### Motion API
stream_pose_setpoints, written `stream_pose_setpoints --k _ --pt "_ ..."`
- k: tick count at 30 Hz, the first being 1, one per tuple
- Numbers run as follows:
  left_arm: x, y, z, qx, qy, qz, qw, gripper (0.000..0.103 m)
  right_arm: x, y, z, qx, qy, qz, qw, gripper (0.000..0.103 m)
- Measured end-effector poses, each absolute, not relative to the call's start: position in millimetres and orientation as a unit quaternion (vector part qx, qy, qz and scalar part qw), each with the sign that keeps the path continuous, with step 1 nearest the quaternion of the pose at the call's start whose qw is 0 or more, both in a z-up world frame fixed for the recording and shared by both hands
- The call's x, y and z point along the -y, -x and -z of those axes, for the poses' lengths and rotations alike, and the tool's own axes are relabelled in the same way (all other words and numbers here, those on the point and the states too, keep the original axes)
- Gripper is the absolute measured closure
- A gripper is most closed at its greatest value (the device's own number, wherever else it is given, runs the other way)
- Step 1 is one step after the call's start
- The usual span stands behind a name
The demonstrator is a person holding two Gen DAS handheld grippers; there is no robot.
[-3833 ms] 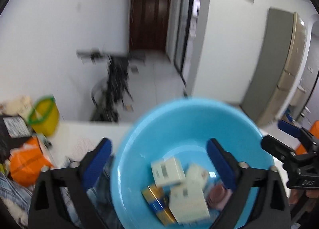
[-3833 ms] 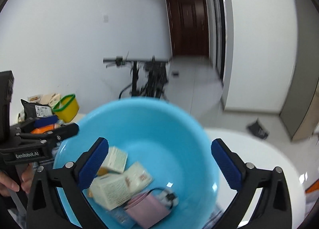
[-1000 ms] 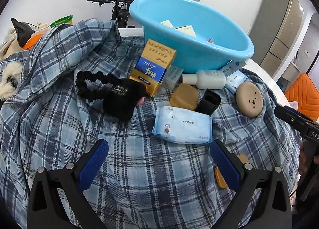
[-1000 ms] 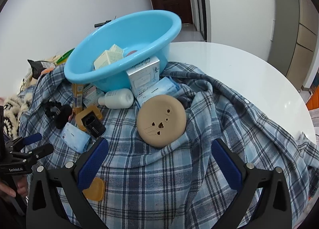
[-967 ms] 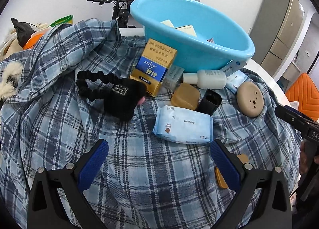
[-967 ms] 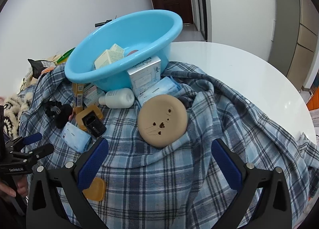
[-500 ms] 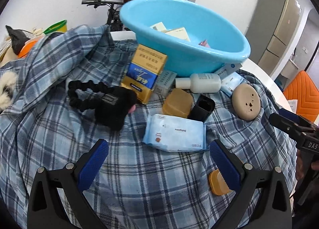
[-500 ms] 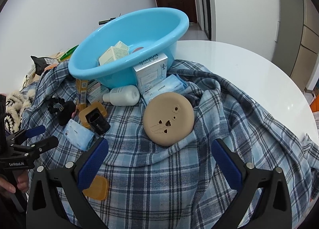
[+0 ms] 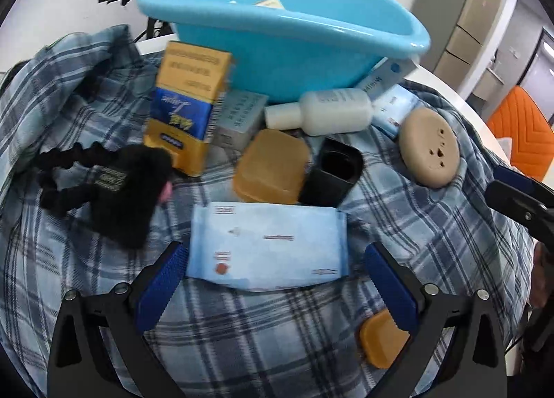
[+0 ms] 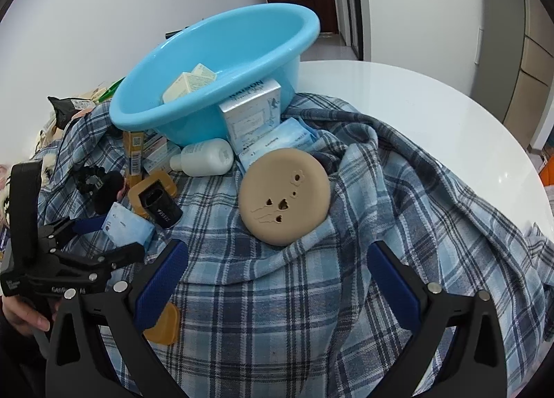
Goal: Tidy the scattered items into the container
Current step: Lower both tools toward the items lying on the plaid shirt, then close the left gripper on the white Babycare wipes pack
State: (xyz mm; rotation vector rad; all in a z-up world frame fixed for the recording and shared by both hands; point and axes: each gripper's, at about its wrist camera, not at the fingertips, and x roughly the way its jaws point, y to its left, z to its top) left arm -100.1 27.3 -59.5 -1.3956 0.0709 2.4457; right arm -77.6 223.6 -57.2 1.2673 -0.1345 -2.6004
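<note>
A light-blue basin (image 9: 284, 34) with a few boxes inside stands at the back on a plaid cloth (image 9: 263, 328). In front of it lie a yellow-and-blue box (image 9: 187, 103), a white bottle (image 9: 325, 110), an orange case (image 9: 271, 166), a black cap (image 9: 332, 173), a black hair tie (image 9: 114, 187) and a tan round disc (image 9: 429, 152). My left gripper (image 9: 277, 280) is open, its fingers on either side of the near edge of a blue wipes pack (image 9: 268, 242). My right gripper (image 10: 277, 277) is open just short of the tan disc (image 10: 284, 197).
A silver-white box (image 10: 252, 110) leans against the basin (image 10: 221, 62). A small orange lid (image 9: 382, 337) lies by my left gripper's right finger. The bare white round table (image 10: 432, 114) extends to the right. A hand (image 10: 20, 315) holds the left gripper (image 10: 119, 238).
My left gripper has moved forward and down, so the wipes pack now lies between its fingers. My right gripper has come a little closer to the tan disc.
</note>
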Motion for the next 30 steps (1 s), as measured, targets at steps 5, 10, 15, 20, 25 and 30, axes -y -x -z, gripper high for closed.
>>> stream_pose_setpoints --k 5,10,15,20,25,30 --pt "-31.9 103.3 64.0 -0.035 0.491 -0.857 0.155 0.0 -225.2 79.3 61.1 0.054 -0.44 0.887 0.125 0.0" --pt "-26.5 108.5 66.2 -0.02 0.495 -0.856 0.148 0.0 -224.3 79.1 61.5 0.052 -0.44 0.887 0.128 0.0" --pt "-24.3 110.9 67.3 -0.018 0.5 -0.853 0.149 0.0 -225.8 78.8 63.7 0.057 -0.444 0.885 0.128 0.0" --pt "-20.0 113.7 67.0 -0.014 0.5 -0.854 0.144 0.0 -225.8 77.9 64.7 0.057 -0.445 0.884 0.129 0.0" --pt "-20.5 114.9 68.0 -0.018 0.498 -0.855 0.145 0.0 -222.6 77.8 65.8 0.054 -0.447 0.883 0.134 0.0" --pt "-18.2 112.2 65.6 -0.015 0.482 -0.862 0.154 0.015 -220.6 76.9 66.0 0.047 -0.448 0.882 0.137 0.0"
